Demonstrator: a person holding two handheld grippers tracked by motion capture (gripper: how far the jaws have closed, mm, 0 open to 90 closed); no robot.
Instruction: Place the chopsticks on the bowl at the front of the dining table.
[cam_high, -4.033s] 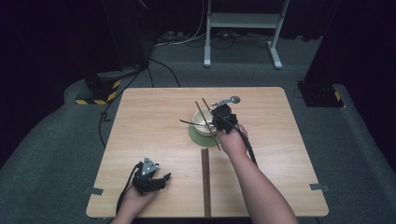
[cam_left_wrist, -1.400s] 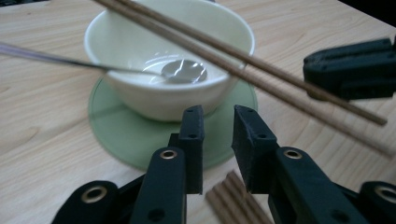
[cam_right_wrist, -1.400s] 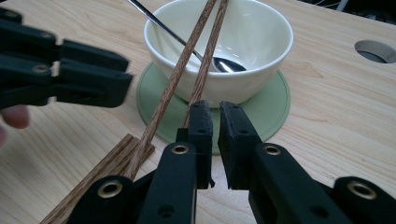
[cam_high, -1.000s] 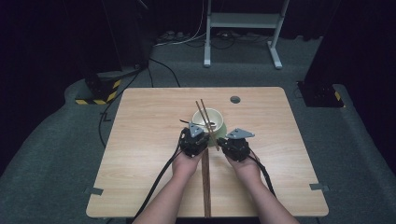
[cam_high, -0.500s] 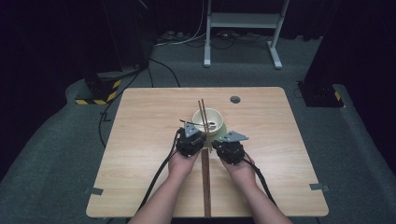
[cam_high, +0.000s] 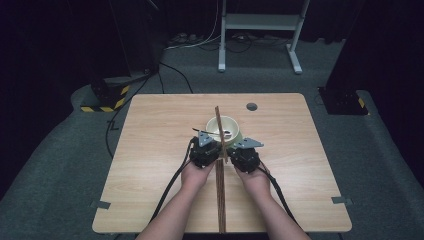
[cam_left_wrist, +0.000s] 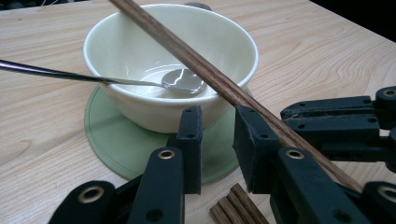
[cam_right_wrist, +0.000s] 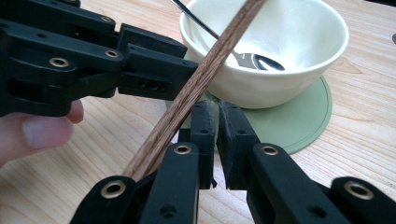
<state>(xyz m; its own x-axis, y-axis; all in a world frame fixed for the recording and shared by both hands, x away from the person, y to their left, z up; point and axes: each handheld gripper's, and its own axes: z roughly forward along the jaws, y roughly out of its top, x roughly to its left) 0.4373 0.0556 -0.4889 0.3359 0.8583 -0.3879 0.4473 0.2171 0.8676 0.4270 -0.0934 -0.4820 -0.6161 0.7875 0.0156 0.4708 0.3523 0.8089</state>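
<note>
Near the tabletop's middle, a chopstick leans on the bowl rim between the left gripper, fingers narrowly apart and empty, and right gripper, fingers almost closed, empty; seemingly a regrasp step, needing a finger reopening around the stick.

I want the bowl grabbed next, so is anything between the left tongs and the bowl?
Partly. A wooden stick slants over the bowl and down across the right side of the left tongs. Straight ahead of the open gap, nothing visible blocks the bowl's wall.
</note>
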